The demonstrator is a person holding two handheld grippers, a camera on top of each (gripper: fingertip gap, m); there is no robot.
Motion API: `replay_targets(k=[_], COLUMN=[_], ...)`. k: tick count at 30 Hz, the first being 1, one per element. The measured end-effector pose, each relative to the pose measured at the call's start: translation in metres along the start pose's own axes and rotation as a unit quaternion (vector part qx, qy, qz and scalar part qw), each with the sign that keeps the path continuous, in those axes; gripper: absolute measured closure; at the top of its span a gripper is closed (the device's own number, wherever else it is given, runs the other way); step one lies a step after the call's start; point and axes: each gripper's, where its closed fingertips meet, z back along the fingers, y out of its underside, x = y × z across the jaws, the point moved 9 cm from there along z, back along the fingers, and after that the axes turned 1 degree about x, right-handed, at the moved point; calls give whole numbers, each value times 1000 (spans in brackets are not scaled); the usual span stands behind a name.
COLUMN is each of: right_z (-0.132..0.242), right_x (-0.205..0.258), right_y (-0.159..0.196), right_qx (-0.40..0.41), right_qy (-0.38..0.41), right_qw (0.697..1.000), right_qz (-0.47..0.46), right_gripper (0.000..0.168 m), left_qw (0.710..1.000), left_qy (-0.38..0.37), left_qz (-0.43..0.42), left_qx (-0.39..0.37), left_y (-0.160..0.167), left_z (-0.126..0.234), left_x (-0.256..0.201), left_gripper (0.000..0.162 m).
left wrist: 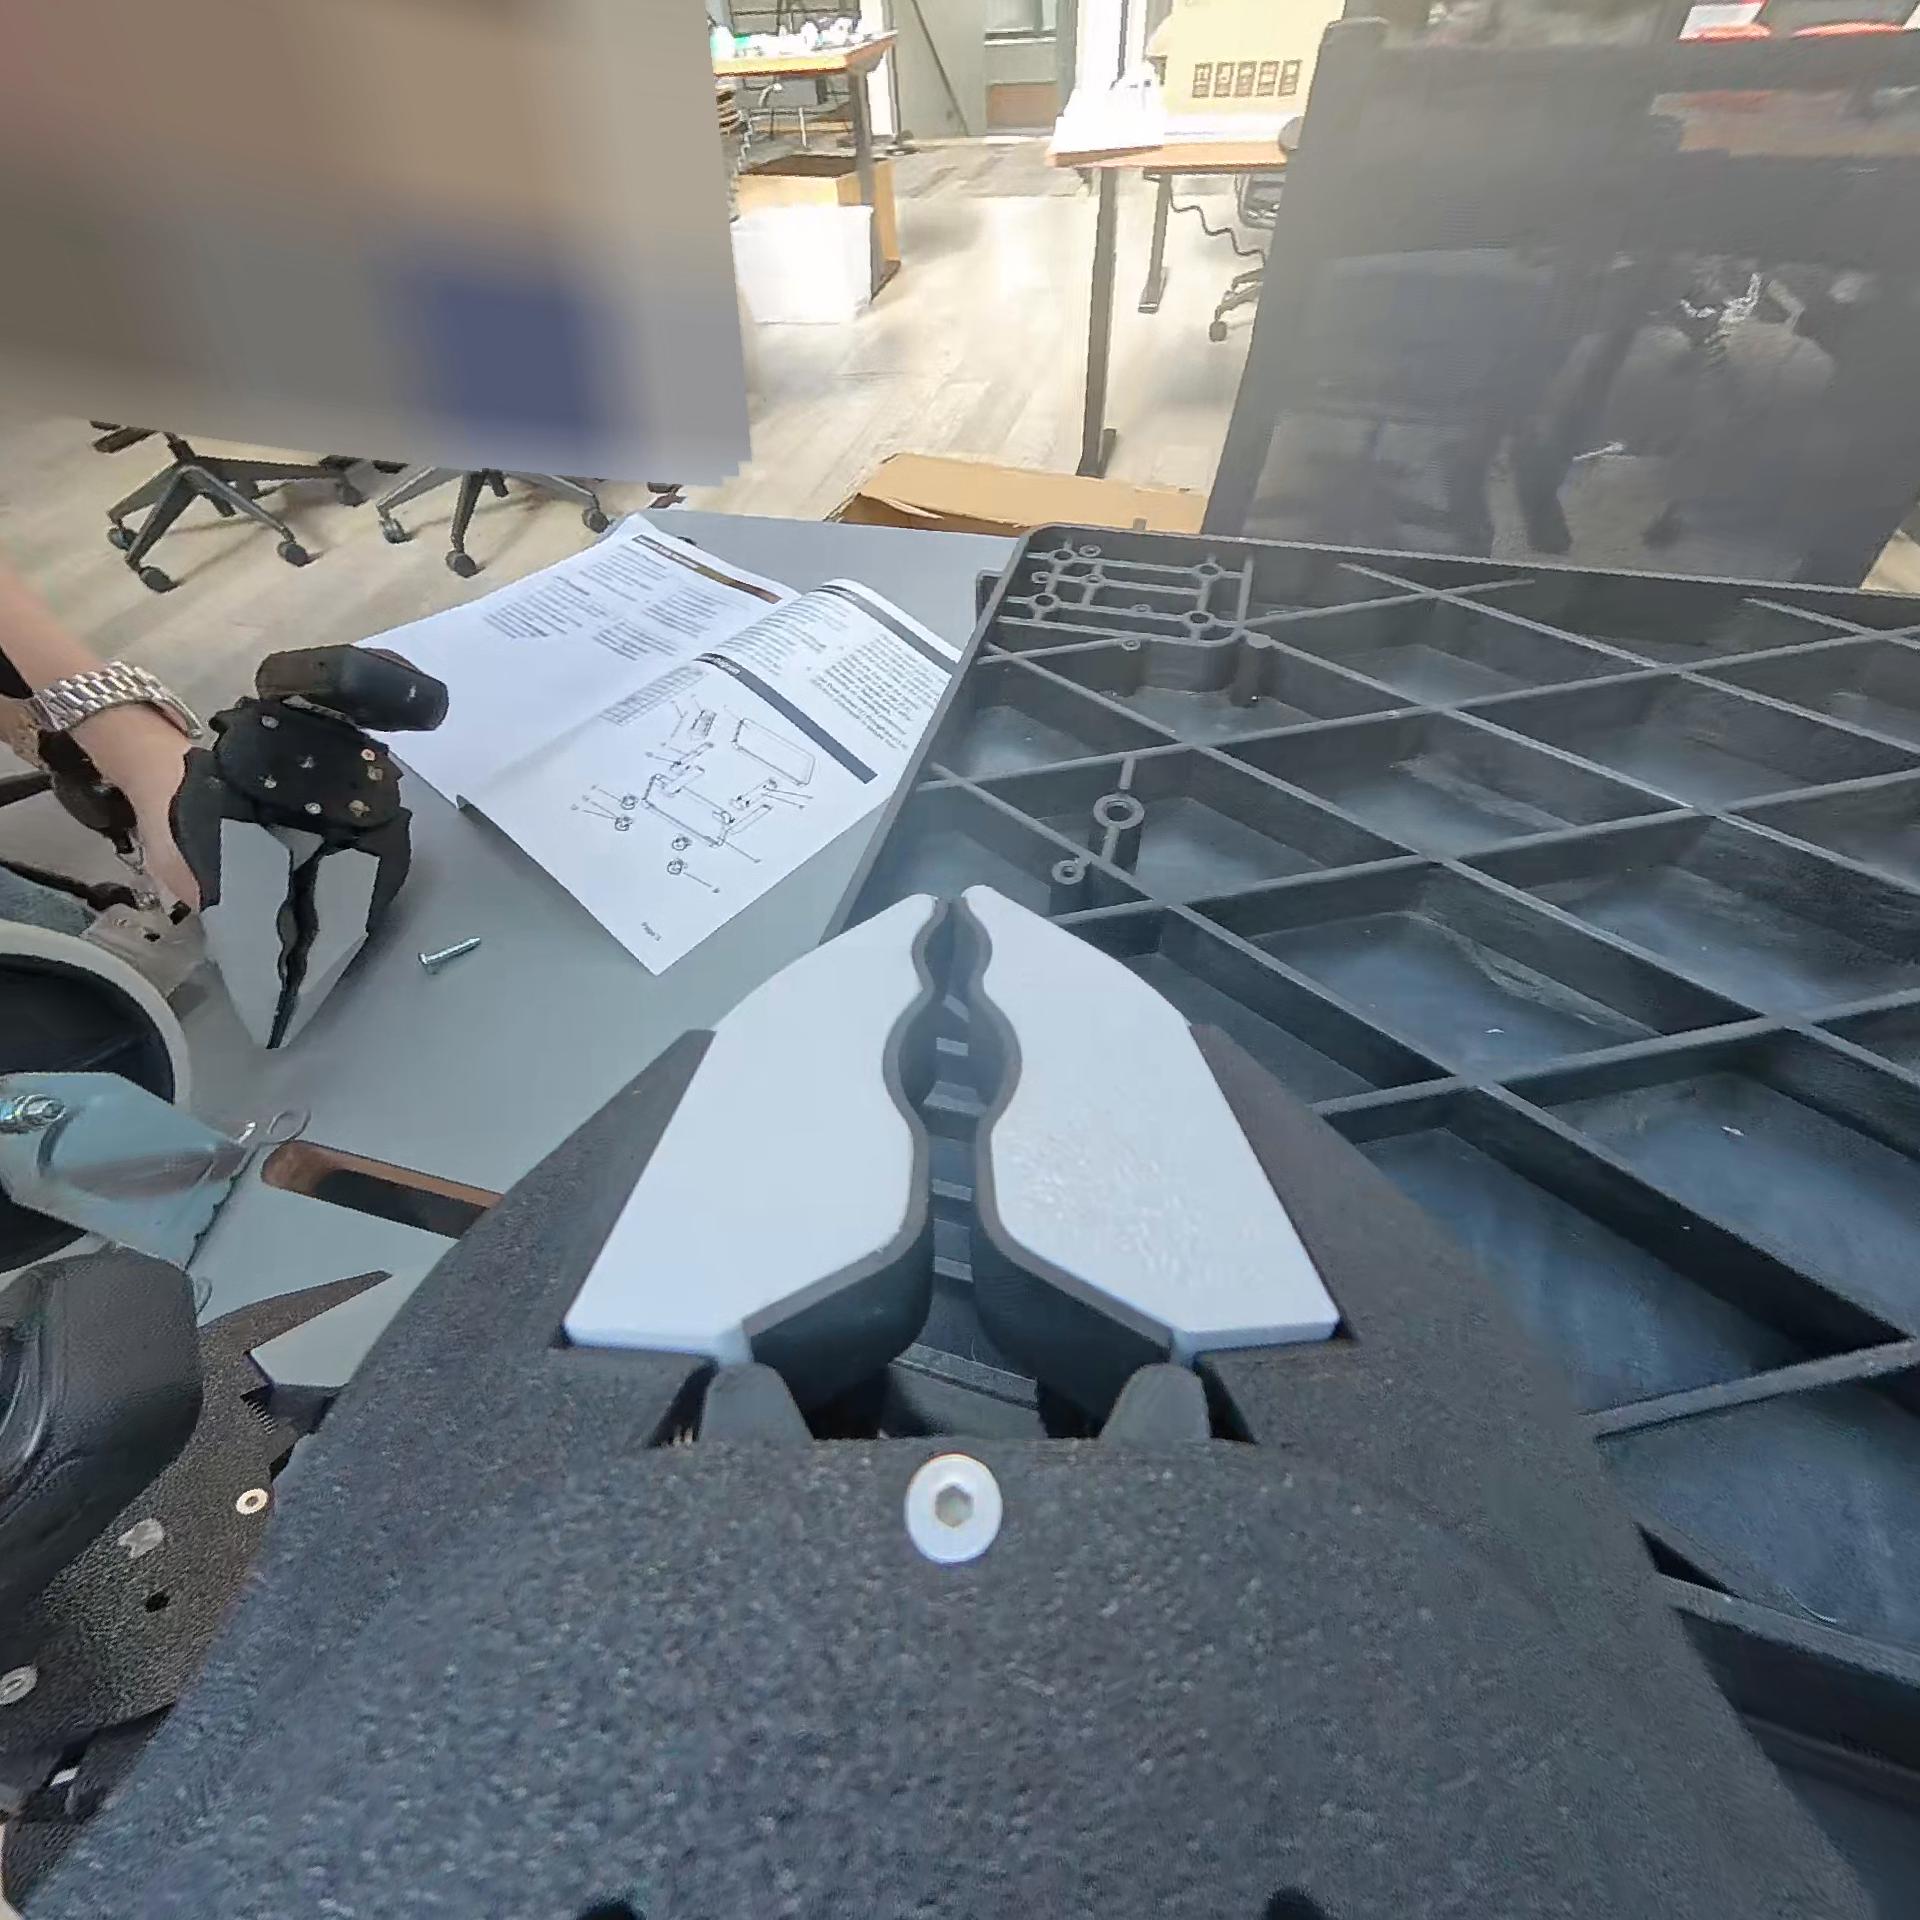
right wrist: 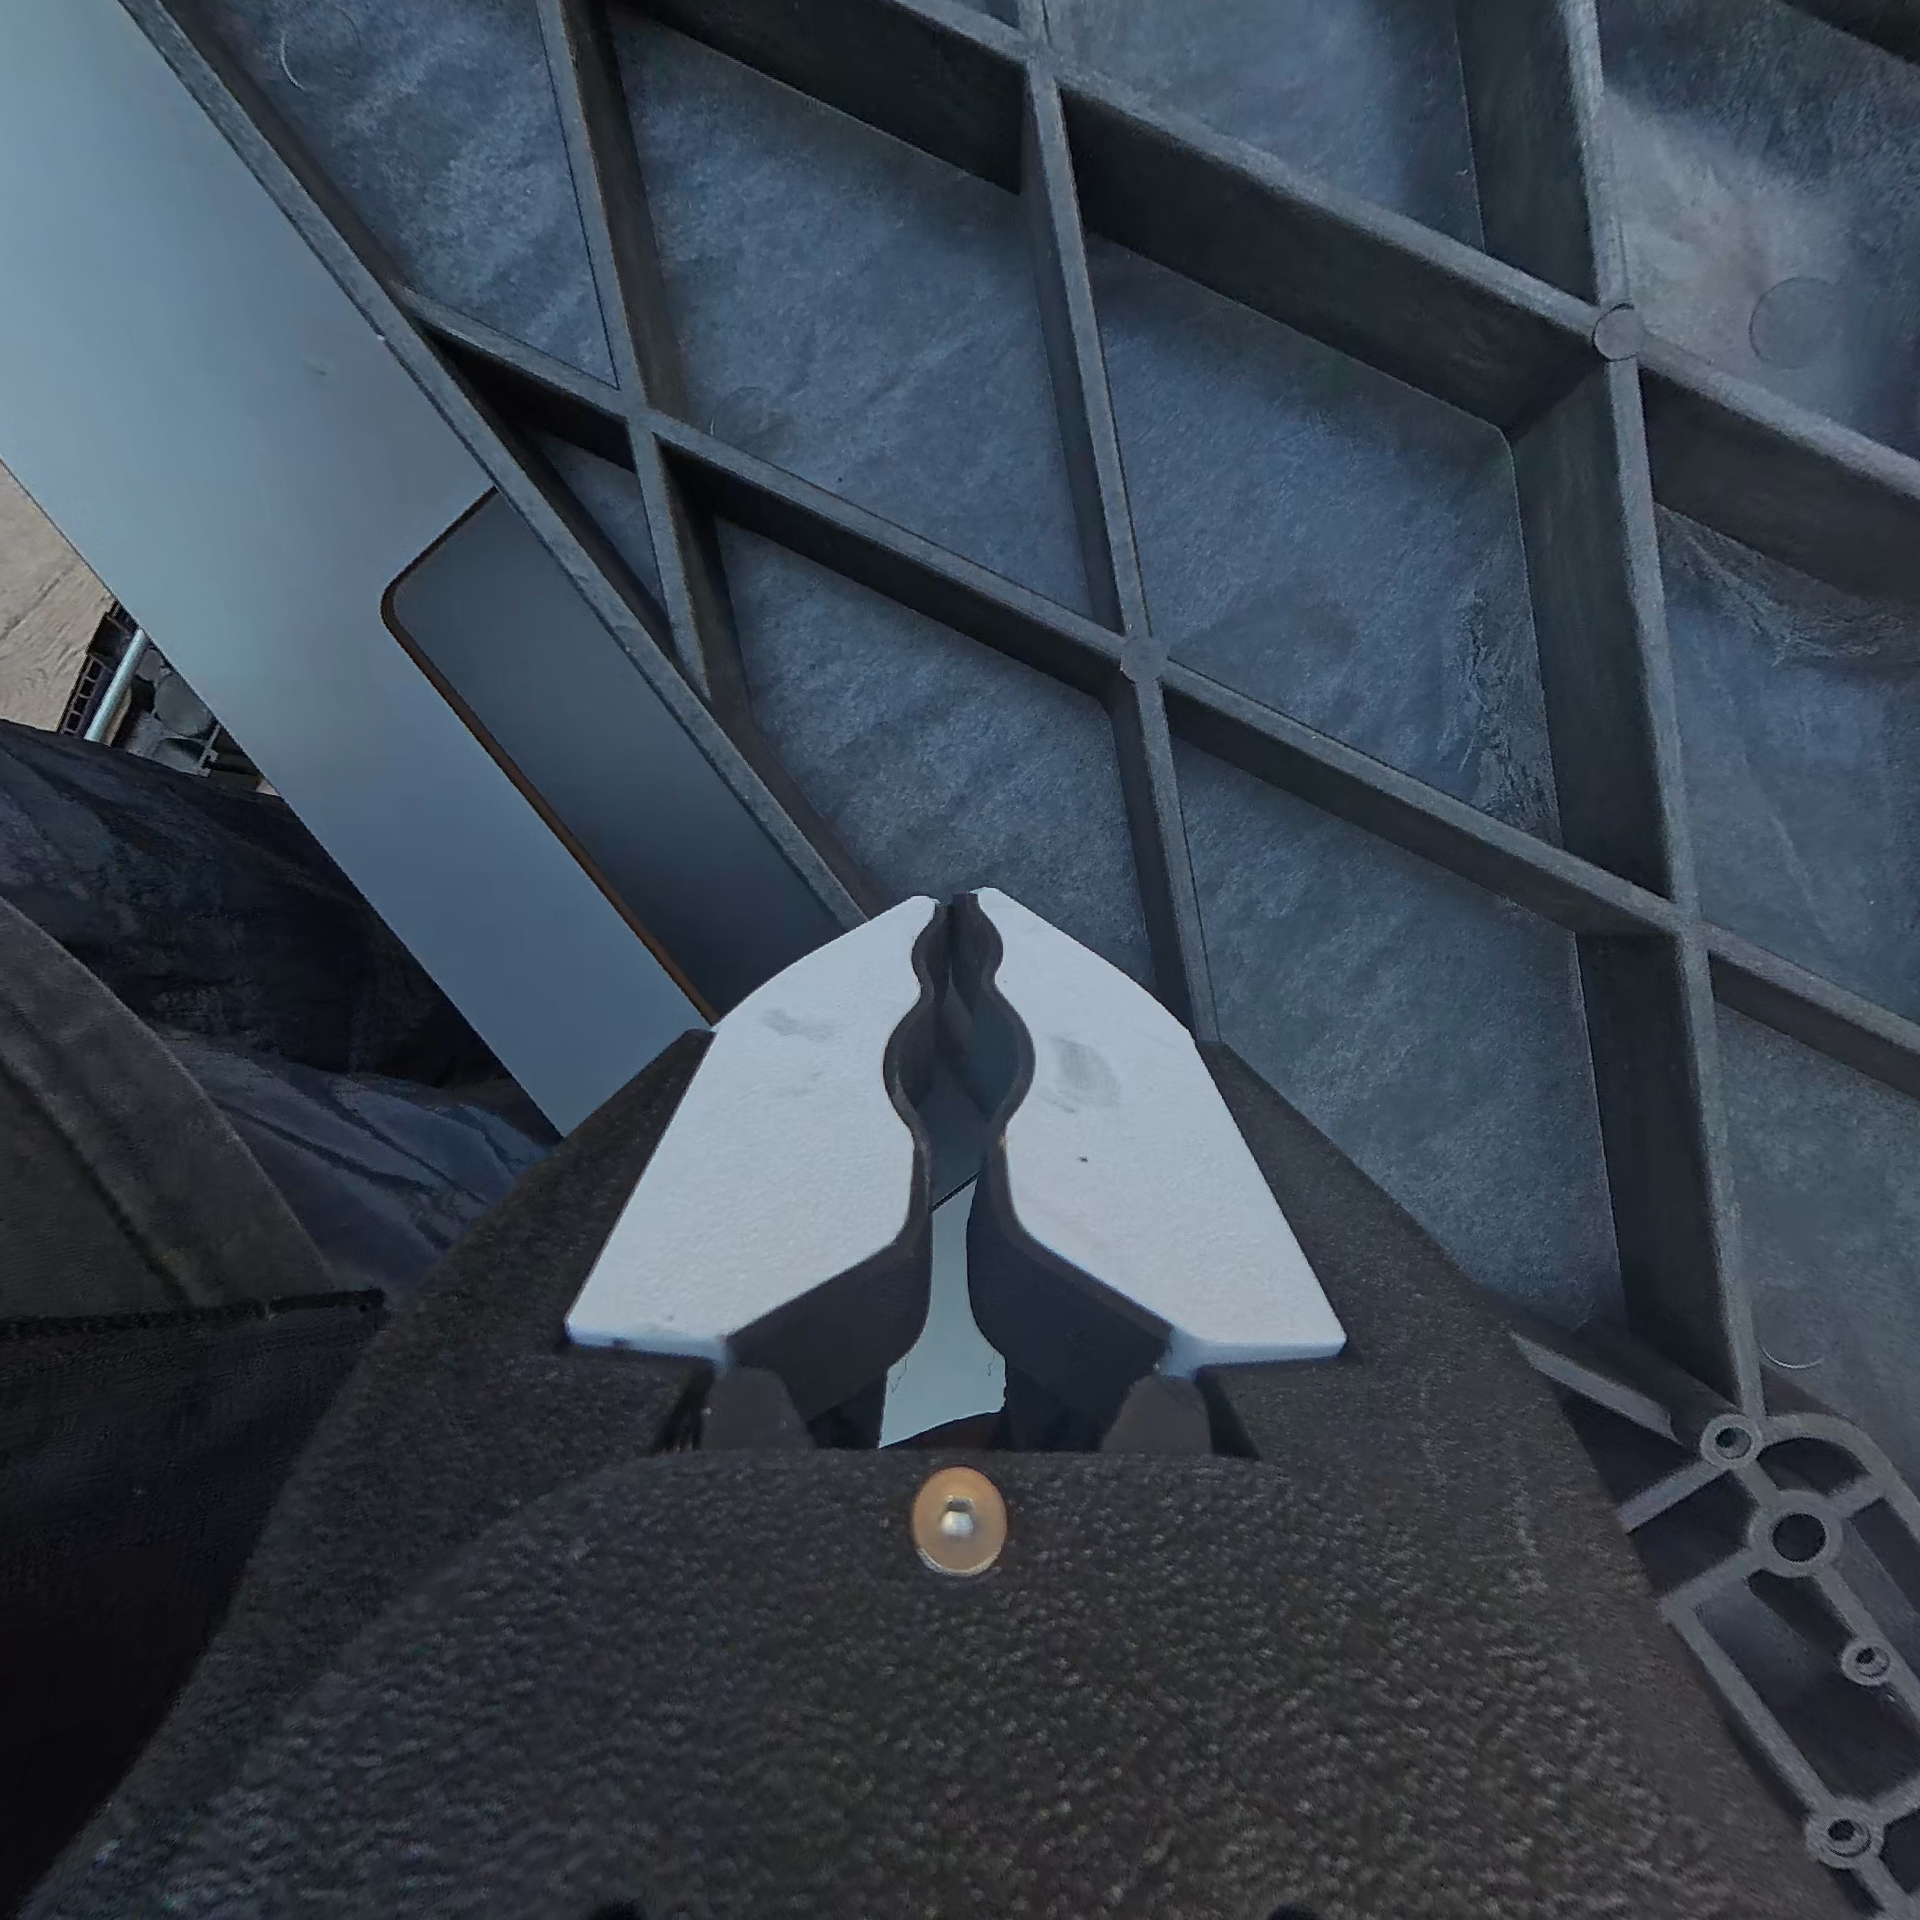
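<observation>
A black ribbed plastic panel (left wrist: 1455, 883) lies rib side up on the grey table (left wrist: 499, 1039). My left gripper (left wrist: 954, 906) is shut and empty, its tips over the panel's near left edge. In the right wrist view my right gripper (right wrist: 961, 902) is shut and empty, close above the same panel (right wrist: 1299, 623) near its edge by a dark cut-out (right wrist: 582, 727) in the table (right wrist: 208, 416). A second gripper (left wrist: 283, 1023), held by a hand with a wristwatch (left wrist: 104, 696), points down at the table on the left with its fingers together. A small screw (left wrist: 449, 951) lies beside it.
An open instruction booklet (left wrist: 665, 748) lies on the table behind the screw. A grey metal bracket (left wrist: 114, 1164) and a round dark part (left wrist: 83, 1029) sit at the left edge. A mesh chair back (left wrist: 1558, 312) stands behind the panel. Cardboard (left wrist: 997, 494) and office chairs (left wrist: 208, 488) lie beyond. Dark fabric (right wrist: 156, 1039) fills the right view's left side. Spacing between my two grippers at the tips: around 45 centimetres. The black ribbed plastic panel (left wrist: 1455, 883) lies some 20 centimetres from my left tips, 35 centimetres from my right tips.
</observation>
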Motion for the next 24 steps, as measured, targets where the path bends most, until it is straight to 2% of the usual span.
replay_targets(k=[24], right_z=[0], right_x=[-1], right_y=[1], right_qx=[-2], right_qy=[-2], right_qw=[1000], right_qz=[-4], right_gripper=[168], left_qw=[999], left_qy=[-7], left_qz=[8], left_qx=[35], left_y=[13], left_z=[-12], left_x=[0], left_gripper=[162])
